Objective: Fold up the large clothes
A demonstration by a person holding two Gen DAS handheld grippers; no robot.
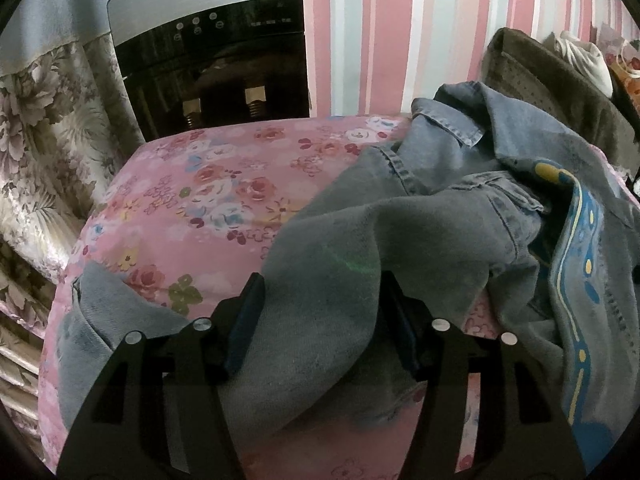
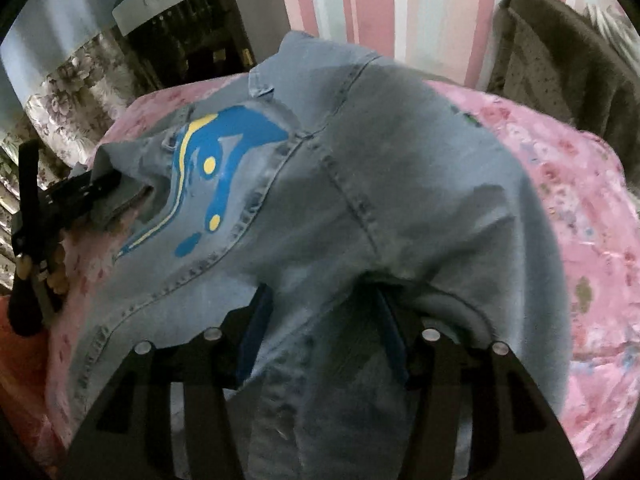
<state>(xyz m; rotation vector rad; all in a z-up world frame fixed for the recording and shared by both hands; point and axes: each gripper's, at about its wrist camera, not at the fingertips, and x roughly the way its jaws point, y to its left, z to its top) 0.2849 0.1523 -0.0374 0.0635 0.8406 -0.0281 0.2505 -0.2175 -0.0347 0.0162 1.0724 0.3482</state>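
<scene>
While jacket lies on bed: both views angle downward
Left wrist view: denim jacket (image 1: 460, 216) spreads toward 3 o'clock; bare floral bedspread (image 1: 192, 196) toward 10 o'clock; bed edge at 9.
Left gripper (image 1: 320, 312): half-wide, denim fold between fingers; pressing unclear.
Right wrist view: jacket (image 2: 360, 184) covers centre; bedspread (image 2: 580, 216) bare at 3 o'clock.
Right gripper (image 2: 324, 320): half-wide, denim draped between; grip unclear.

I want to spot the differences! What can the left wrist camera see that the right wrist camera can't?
Only the left wrist view shows the jacket's collar bunched up and a white bundle at the far right.

Only the right wrist view shows the left gripper from the side, with denim between its fingers, and the whole blue and yellow print spread out.

Both show the denim jacket on the pink flowered bed, the striped wall, the silver appliance, and cloth between each camera's own fingers.
</scene>
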